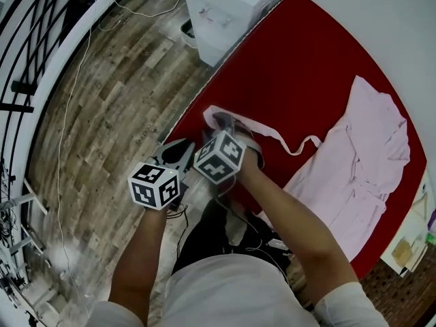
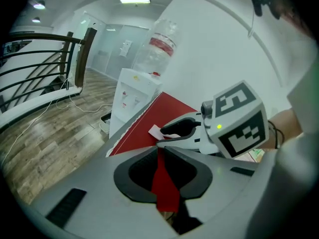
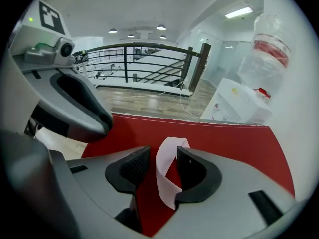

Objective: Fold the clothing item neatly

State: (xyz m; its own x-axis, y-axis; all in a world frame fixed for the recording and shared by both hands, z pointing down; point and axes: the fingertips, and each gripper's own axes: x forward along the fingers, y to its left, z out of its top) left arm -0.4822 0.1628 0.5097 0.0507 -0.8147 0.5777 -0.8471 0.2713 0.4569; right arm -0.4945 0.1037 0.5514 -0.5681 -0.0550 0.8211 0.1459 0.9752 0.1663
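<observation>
A pale pink robe [image 1: 361, 176] lies spread on the red table [image 1: 293, 53] at the right. Its long belt [image 1: 272, 131] trails left to the table's near-left corner. My right gripper [image 1: 228, 123] is over the belt's end. In the right gripper view the pink belt [image 3: 167, 176] loops up between the jaws of the right gripper [image 3: 163, 158]. It lies against one finger [image 3: 192, 166], with a gap to the other, so the jaws are open. My left gripper [image 1: 180, 152] hangs beside it off the table's edge. The left gripper [image 2: 160, 151] is shut on nothing.
A white water dispenser [image 1: 225, 9] with a bottle [image 2: 157, 49] stands at the table's far-left end. A wooden floor [image 1: 102, 114] with a loose cable [image 1: 75, 80] and a black stair railing [image 1: 20, 60] lie to the left. Small items [image 1: 405, 251] sit past the table's right end.
</observation>
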